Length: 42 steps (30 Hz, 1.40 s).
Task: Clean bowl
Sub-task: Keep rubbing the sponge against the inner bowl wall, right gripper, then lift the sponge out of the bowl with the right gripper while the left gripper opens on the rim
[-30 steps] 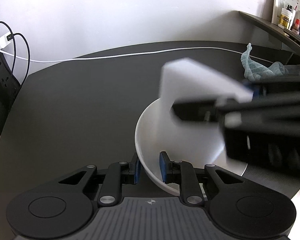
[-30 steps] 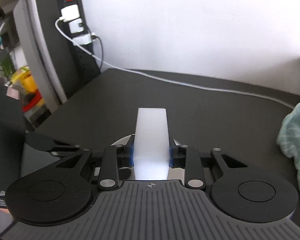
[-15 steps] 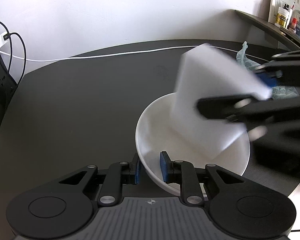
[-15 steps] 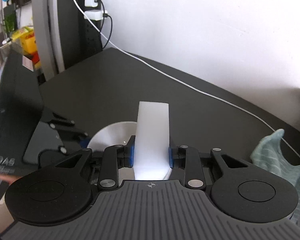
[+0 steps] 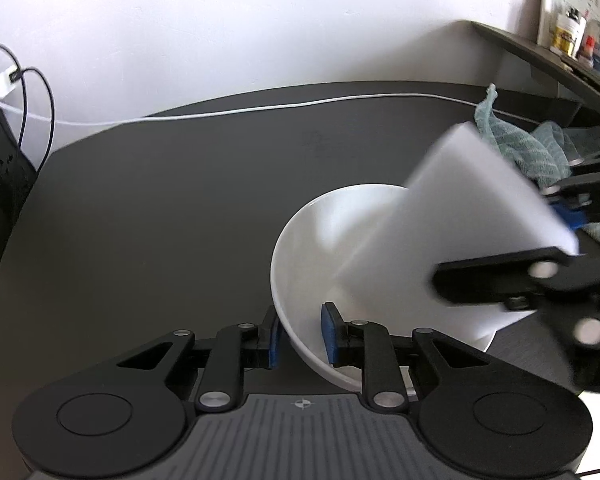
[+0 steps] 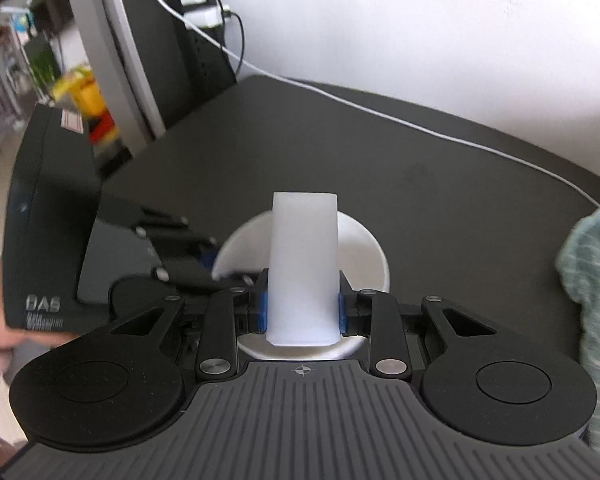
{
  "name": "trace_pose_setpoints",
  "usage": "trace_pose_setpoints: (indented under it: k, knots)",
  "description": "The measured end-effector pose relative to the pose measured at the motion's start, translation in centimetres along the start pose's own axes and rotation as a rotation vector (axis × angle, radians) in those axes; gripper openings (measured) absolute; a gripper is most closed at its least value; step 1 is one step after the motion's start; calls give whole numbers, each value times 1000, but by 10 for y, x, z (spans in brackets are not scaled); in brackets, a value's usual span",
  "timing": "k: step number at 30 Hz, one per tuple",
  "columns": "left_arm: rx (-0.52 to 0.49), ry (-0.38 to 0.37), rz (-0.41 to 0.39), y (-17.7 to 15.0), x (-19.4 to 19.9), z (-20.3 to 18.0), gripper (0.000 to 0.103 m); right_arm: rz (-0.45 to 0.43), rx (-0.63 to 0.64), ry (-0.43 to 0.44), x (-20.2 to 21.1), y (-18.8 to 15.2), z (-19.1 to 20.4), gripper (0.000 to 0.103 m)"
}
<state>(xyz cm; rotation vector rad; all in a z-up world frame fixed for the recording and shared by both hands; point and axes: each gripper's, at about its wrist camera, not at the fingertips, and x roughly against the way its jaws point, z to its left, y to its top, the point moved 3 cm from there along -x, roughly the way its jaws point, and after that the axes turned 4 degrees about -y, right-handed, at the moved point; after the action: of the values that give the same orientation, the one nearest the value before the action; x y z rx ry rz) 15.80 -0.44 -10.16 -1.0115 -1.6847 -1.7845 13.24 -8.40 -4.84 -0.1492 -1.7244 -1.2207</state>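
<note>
the right tool [image 6: 303,312] and its white sponge block [image 6: 303,268] blur in the left wrist view and cover the far half of the one white bowl [image 5: 300,264]. the bowl sits on the dark bench [image 5: 160,208]. the left tool [image 5: 300,338] pinches the bowl's near rim; the right clamps the one sponge over it. one teal cloth [image 5: 520,148] is partly hidden.

Just ahead of the black left gripper [image 5: 299,340] with blue pads sit a plain white bowl [image 5: 308,248] and white sponge [image 5: 456,240], on a dark grey table [image 5: 160,208], with a teal, seemingly pale-striped cloth [image 6: 592,280] right of the right gripper [image 6: 303,312].
</note>
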Motion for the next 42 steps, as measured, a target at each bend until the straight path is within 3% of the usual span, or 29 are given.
trace_pose_setpoints:
  k: [5,10,14,17,20,23,26,29,33,35,42]
  knots:
    - [4,-5,3,2,-2,-1,22,-82,69,-139,2,11,12,31]
    - [-10,7,5,4,-6,-5,22,-119,51,-59,-19,20,17,31]
    - [-10,11,-4,3,-6,-5,23,-87,37,28,-25,21,14,31]
    - [6,8,0,6,-9,-3,23,-81,9,37,-12,17,4,31]
    - [26,9,-9,14,-9,-1,29,-158,-31,5,18,16,-5,31]
    - [-31,36,-38,27,-7,-4,39,-236,-55,-33,45,16,-10,31]
    - [-104,66,-40,39,-13,-8,39,-263,-19,-129,67,12,-16,30]
    - [-209,79,-13,50,-30,-16,41,-230,16,-201,63,2,-25,30]
    - [-297,64,14,55,-44,-25,45,-173,41,-197,43,-1,-40,30]
    - [-324,54,21,57,-50,-28,40,-146,87,-199,30,-2,-44,30]
    - [-190,139,-10,52,-48,-27,33,-96,136,-179,-5,6,-55,31]
